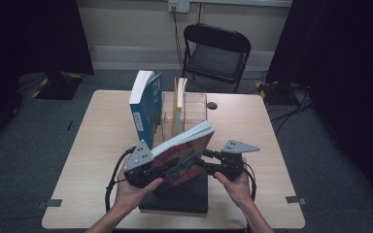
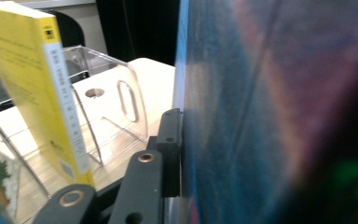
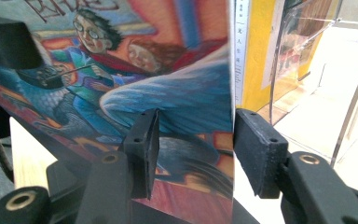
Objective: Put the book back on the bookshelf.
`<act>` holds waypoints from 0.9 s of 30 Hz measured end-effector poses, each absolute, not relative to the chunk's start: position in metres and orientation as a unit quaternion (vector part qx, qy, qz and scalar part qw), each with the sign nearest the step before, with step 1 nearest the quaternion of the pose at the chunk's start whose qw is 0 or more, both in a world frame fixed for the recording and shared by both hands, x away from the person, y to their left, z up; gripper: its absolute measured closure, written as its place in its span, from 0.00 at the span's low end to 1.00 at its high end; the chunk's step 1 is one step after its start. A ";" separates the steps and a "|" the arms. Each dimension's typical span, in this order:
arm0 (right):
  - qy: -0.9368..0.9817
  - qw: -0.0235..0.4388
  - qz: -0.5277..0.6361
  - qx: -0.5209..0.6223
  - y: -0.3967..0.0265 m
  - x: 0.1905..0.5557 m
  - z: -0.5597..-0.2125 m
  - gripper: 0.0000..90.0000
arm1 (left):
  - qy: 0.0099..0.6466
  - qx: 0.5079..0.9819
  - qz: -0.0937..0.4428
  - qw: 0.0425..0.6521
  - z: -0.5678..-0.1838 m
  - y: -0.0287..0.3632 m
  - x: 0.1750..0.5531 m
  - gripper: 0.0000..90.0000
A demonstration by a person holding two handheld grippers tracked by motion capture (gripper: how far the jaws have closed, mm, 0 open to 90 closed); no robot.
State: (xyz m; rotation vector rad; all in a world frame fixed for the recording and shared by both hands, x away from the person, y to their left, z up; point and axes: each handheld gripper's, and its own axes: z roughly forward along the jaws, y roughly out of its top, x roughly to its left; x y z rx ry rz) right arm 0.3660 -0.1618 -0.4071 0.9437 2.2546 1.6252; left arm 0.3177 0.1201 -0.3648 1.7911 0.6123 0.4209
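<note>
A colourful illustrated book (image 1: 184, 154) is held tilted above the table's near middle, pages up. My left gripper (image 1: 161, 171) is shut on its lower left part; one black jaw presses flat against the blurred cover (image 2: 270, 116), and the other jaw is hidden behind the book. My right gripper (image 1: 209, 162) stands open at the book's right side. In the right gripper view its left pad lies in front of the cover (image 3: 168, 93) and its right pad sits just past the book's edge, with a wide gap (image 3: 196, 140) between them.
A clear acrylic book rack (image 1: 194, 109) stands behind, with a thick blue book (image 1: 145, 104) leaning at its left and a thin yellow book (image 1: 178, 104) upright inside. A flat black book (image 1: 179, 195) lies under the held one. A folding chair (image 1: 216, 51) stands beyond the table (image 1: 102, 145).
</note>
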 end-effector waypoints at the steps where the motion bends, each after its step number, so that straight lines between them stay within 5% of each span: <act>1: 0.762 0.102 0.553 0.321 -0.162 0.366 -0.407 0.58 | 0.265 0.759 0.177 0.567 -0.365 0.122 0.319 0.82; 27: 0.764 0.138 0.475 0.413 -0.236 0.356 -0.440 0.40 | 0.336 0.734 0.172 0.564 -0.365 0.169 0.325 0.83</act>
